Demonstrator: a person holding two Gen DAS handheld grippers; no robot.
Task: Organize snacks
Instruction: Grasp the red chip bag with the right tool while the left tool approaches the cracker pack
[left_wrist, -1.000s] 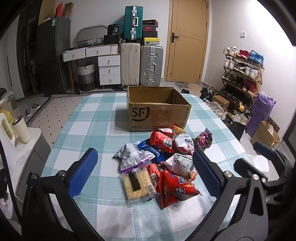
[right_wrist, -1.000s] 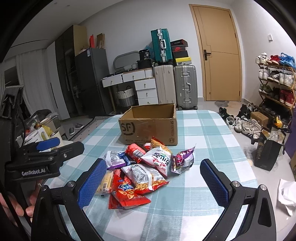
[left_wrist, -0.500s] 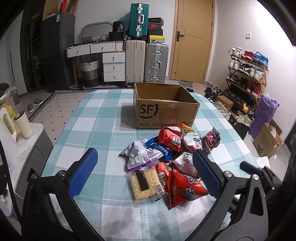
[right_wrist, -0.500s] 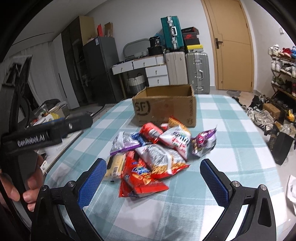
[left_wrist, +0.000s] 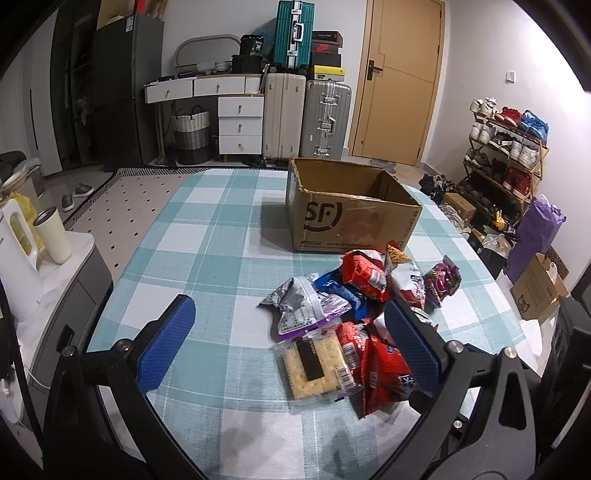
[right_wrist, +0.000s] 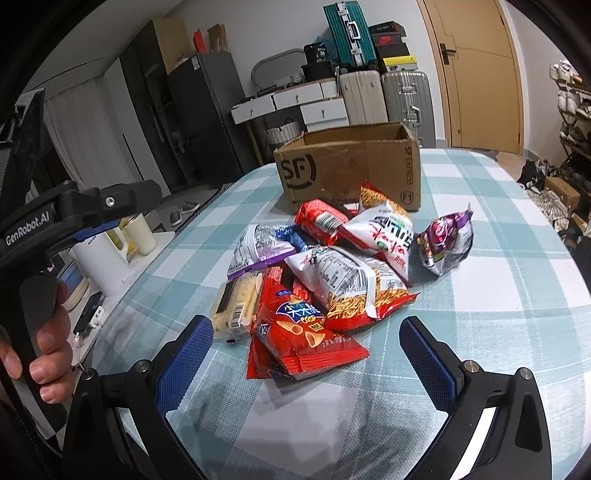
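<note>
A heap of snack bags lies on the checked tablecloth in front of an open cardboard box. Nearest in the right wrist view is a red chip bag, with a clear cracker pack to its left and a purple-and-silver bag apart to the right. The cracker pack also shows in the left wrist view, beside a silver-purple bag. My left gripper is open and empty above the cracker pack. My right gripper is open and empty, just short of the red chip bag.
The table has a teal and white checked cloth. A side cabinet with a white kettle and a cup stands at its left edge. Suitcases, drawers, a door and a shoe rack stand beyond the table.
Both grippers have moved forward and lower toward the snack heap, which now looks larger. The left gripper has also shifted left. Both stay open; nothing was picked up.
</note>
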